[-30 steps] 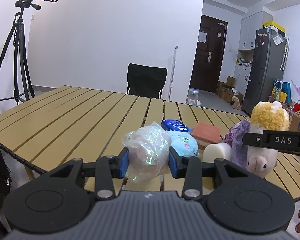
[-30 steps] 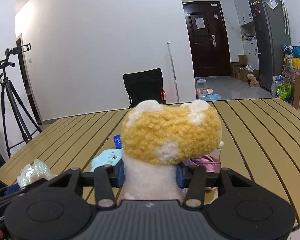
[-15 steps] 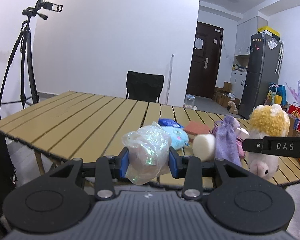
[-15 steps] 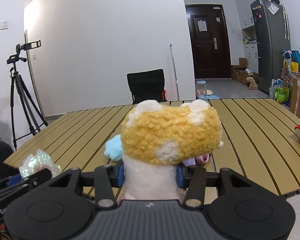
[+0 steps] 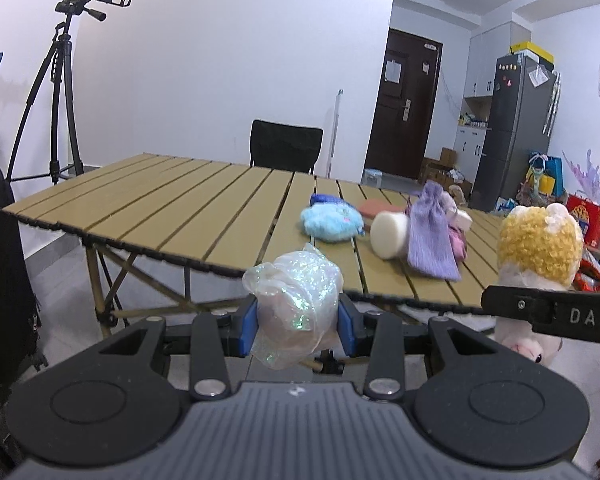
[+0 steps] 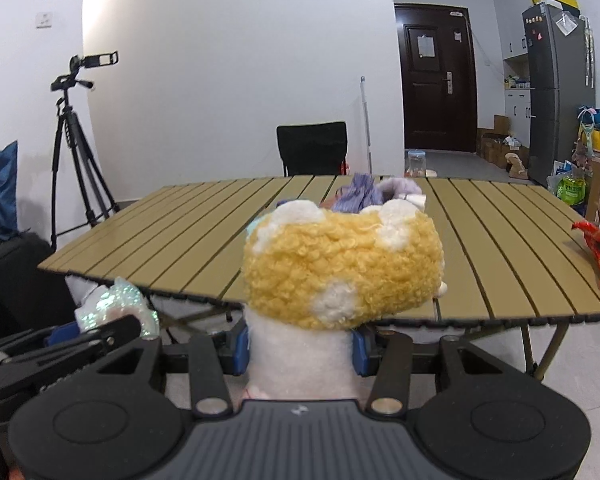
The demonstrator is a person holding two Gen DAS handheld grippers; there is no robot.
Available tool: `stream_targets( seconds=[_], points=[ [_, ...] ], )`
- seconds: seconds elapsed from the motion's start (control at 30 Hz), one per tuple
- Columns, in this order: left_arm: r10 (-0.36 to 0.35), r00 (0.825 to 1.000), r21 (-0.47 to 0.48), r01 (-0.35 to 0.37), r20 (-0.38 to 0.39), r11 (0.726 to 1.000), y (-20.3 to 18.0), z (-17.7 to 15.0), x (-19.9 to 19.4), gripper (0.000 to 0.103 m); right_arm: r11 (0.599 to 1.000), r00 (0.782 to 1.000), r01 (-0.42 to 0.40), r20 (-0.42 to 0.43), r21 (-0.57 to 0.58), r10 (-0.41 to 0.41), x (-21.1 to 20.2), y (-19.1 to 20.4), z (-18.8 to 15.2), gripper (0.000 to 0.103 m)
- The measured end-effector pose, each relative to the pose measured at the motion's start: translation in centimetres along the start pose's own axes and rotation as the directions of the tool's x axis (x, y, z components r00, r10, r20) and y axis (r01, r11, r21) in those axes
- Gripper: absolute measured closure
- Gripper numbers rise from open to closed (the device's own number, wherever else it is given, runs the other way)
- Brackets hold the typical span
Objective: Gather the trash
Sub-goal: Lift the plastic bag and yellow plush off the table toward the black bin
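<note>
Left gripper (image 5: 298, 322) clamped crumpled iridescent plastic wrap (image 5: 296, 312); right gripper (image 6: 300, 350) pinched yellow-headed plush toy (image 6: 340, 272), both off slatted table (image 5: 180, 204) edge. Best carried level, grips firm (bin unseen).

The left gripper (image 5: 298, 322) is built of matte black plastic — two angular finger arms with triangular cut-outs, each pinned by silver round-headed screws, ending in blue pads (image 5: 249, 322). Beneath the arms sits a dark grey ribbed housing with a small pale logo at its top edge, flanked by two round black discs with recessed centres. The right gripper (image 6: 300, 350) has the same make — black arms, silver screws, blue pads (image 6: 241, 346), ribbed grey housing — and seen from the left wrist view its black side bar carries the white letters "DAS".
</note>
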State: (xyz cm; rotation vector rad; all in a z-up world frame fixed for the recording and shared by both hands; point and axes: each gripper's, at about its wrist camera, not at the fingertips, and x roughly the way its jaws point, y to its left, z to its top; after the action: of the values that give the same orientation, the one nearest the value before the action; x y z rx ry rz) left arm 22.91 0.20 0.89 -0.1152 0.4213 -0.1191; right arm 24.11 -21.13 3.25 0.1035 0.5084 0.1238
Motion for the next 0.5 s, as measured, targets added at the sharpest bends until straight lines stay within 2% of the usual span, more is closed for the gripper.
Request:
stream_targets(
  seconds=[0.2,0.5],
  points=[
    [0.01,0.999,0.027,-0.009,-0.046,1.0,0.1,-2.3,-1.2,0.063,1.0,0.999,-0.013,-0.052,-0.005,0.013,-1.3,0.7,-3.2,0.057],
    [0.051,0.99,0.08,-0.041,-0.131,0.996,0.2,-6.1,-2.1,0.063,1.0,0.985,-0.013,-0.169,0.006,0.014,-0.8,0.8,-8.5,0.057]
  ],
)
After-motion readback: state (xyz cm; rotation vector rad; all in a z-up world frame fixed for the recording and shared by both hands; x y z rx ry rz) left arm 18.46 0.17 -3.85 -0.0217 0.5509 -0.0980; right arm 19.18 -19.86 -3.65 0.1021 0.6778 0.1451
